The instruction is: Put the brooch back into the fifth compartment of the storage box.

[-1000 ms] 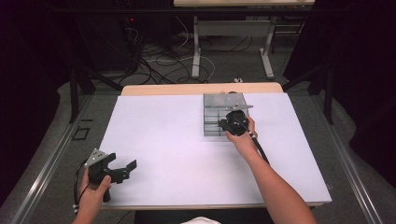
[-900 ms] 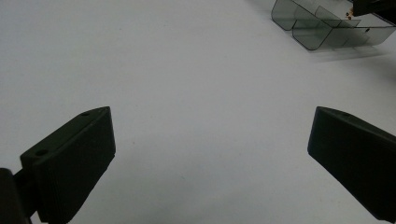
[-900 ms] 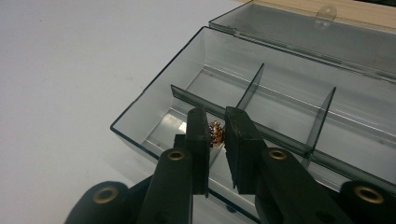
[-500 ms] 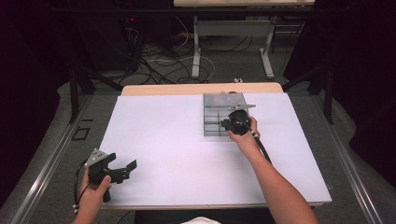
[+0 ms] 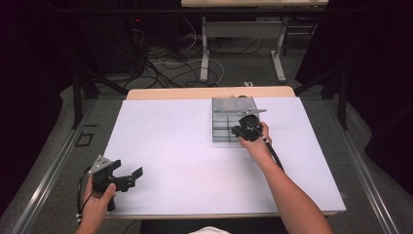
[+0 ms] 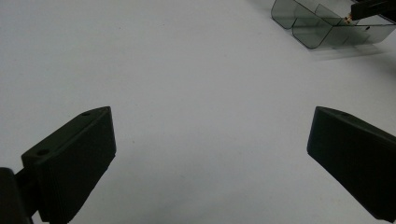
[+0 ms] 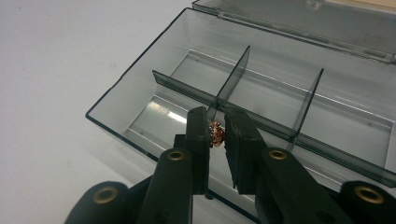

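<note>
Looking down from the high view, the right gripper [image 5: 242, 130] hangs over the near edge of a clear compartment box [image 5: 225, 105] at centre right of the frame, while the left gripper [image 5: 130, 175] rests in the lower left, well apart, over the white surface [image 5: 180, 141]. From the left gripper view, its 2 jaws stand wide apart, released, with nothing between them; the box [image 6: 308, 23] sits at the upper right. From the right gripper view, the jaws are clenched on a small reddish-gold bead [image 7: 215, 132], held at centre frame above the box's [image 7: 116, 100] near-left compartment, just before the long divider [image 7: 187, 88]. Judging by this, the step is placing the bead in a compartment; doing it well likely means lowering the tip below the wall tops before opening, keeping clear of the dividers, and releasing gently so the bead does not bounce into a neighbouring cell.
</note>
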Available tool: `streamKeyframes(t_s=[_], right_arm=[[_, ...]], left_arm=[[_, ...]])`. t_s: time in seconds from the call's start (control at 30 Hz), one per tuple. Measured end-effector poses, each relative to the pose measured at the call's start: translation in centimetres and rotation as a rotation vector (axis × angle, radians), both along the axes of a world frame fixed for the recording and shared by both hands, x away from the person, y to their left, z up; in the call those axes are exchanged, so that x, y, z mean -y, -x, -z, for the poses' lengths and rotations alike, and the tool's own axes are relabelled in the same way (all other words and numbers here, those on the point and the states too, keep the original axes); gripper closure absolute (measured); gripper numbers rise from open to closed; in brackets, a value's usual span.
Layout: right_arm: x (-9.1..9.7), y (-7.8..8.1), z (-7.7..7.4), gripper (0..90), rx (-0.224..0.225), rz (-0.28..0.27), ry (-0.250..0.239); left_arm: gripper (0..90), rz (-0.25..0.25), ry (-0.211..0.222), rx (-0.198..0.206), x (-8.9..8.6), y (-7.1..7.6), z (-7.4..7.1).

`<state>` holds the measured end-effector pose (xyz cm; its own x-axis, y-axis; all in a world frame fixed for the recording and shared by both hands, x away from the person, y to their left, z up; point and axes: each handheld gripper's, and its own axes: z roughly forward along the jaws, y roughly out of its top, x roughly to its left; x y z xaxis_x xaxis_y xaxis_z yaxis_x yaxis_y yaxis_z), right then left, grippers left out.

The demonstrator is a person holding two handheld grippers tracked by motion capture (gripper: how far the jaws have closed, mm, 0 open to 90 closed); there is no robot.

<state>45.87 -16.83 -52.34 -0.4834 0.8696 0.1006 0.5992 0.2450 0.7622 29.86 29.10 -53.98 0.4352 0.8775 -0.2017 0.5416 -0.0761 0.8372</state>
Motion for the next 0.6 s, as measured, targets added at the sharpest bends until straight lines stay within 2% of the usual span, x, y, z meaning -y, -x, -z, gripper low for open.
streamKeyframes(t_s=[0.2,0.6], right_arm=[[0.15,-0.09,0.19,80.1,-0.03,0.016,0.006],[0.36,-0.41,0.65,80.0,-0.053,0.039,0.016]], left_arm=[[1.4,0.001,-0.001,0.0,0.01,-0.01,0.01],[1.8,0.003,-0.007,-0.004,0.1,-0.07,0.09]])
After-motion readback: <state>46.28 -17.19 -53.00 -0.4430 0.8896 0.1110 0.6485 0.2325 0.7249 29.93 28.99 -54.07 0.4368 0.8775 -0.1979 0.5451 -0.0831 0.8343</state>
